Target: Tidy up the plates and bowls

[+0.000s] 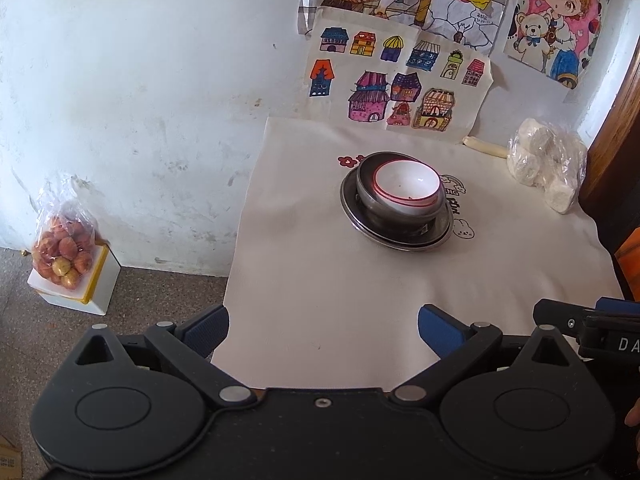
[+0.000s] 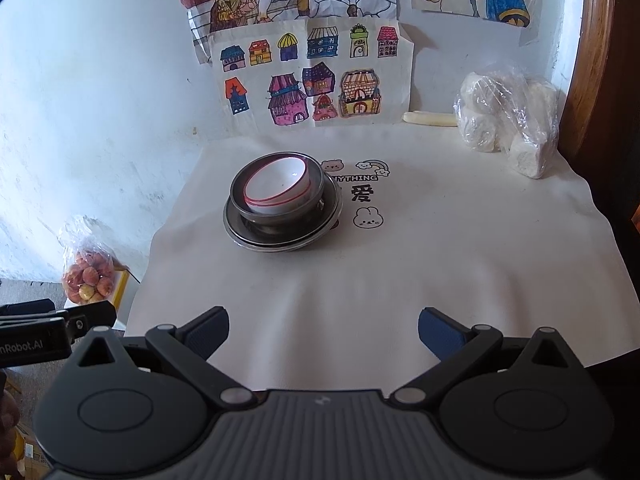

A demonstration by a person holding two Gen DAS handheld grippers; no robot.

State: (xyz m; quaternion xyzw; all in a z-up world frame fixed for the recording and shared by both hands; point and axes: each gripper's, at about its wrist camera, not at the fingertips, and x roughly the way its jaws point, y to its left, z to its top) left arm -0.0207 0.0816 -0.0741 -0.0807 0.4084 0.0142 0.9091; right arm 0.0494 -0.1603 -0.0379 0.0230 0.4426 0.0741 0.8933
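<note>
**Dishes stacked at table centre, both grippers spread wide and empty**

The left gripper [image 1: 323, 334] hovers over the near edge of the cloth-covered table [image 1: 320, 280], its blue-padded fingers [image 1: 208, 330] wide apart with nothing between them. The right gripper [image 2: 323, 334] sits the same way — jaws fully spread, holding nothing — and its black body shows at about 3 o'clock in the left wrist view.

In the left wrist view the stack lies toward 1 o'clock from the gripper, well apart from it. A white bowl [image 1: 406, 184] with a red rim rests tilted inside a metal bowl [image 1: 372, 194], which stands on a metal plate [image 1: 400, 236]. In the right wrist view the same stack sits toward 11 o'clock, the white bowl [image 2: 276, 186] leaning inside the metal bowl [image 2: 248, 208] on the metal plate [image 2: 280, 240], just beside the printed cartoon figures on the cloth.

At the table's far right corner sits a plastic bag of white lumps [image 2: 508, 116]. On the floor at 9 o'clock, a bag of apples [image 1: 62, 252] rests on a white box.
</note>
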